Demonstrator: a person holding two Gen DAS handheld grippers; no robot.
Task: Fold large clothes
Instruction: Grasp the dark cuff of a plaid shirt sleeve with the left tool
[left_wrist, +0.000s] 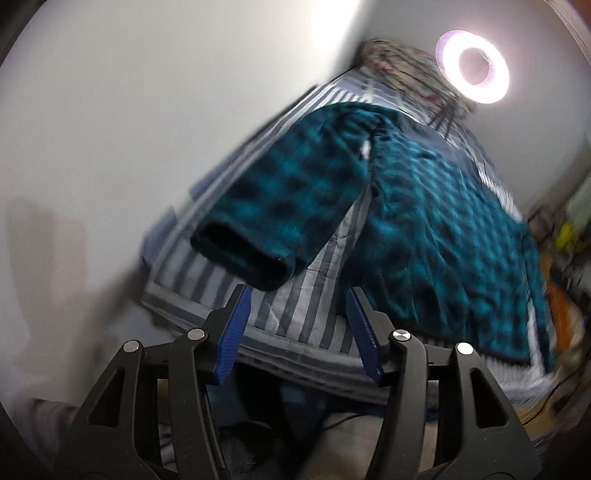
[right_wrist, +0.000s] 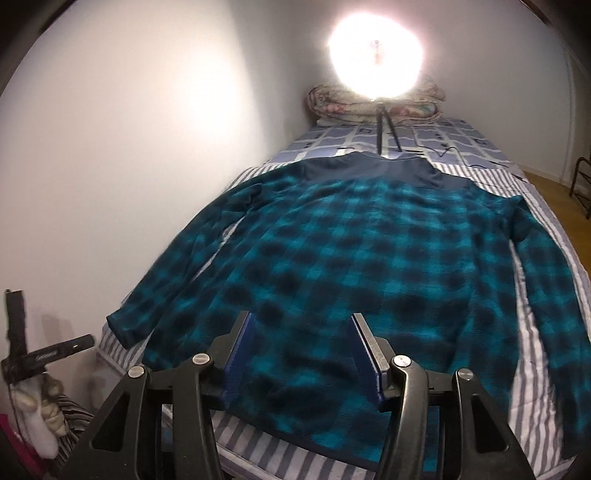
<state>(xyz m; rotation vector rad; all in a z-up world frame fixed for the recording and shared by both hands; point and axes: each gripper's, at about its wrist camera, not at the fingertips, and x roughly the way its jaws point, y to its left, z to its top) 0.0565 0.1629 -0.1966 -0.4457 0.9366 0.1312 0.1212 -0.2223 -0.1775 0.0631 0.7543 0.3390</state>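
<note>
Although nothing is yet folded, the large teal-and-black checked fleece pullover (right_wrist: 369, 266) lies spread flat, sleeves out to both sides, on the bed with the grey-and-white striped cover (right_wrist: 258, 435), its dark navy shoulder yoke (right_wrist: 369, 171) toward the far end where a bright ring lamp on a tripod (right_wrist: 375, 55) stands before a bundle of rolled floral bedding (right_wrist: 332, 105).

The right gripper (right_wrist: 302, 354) hovers over the hem with its blue-padded fingers (right_wrist: 365, 354) spread apart and nothing between them. The left gripper (left_wrist: 298, 330) is likewise open and empty, near the bed's edge, pointing toward the dark-ribbed cuff of the nearer sleeve (left_wrist: 240, 258); this view is blurred, so I cannot tell how close the fingers are to the cloth.

By its look the fleece should be light, thick and very soft, with no stiffness, so it will sag and drape from any pinch. It seems fuzzy rather than slippery, so the ridged pads should hold it well. Sensible places to take hold are the cuff, where the ribbing gives a firmer edge, and the hem corner or the shoulder seam. A pinch in mid-panel would probably only bunch the cloth.
</note>
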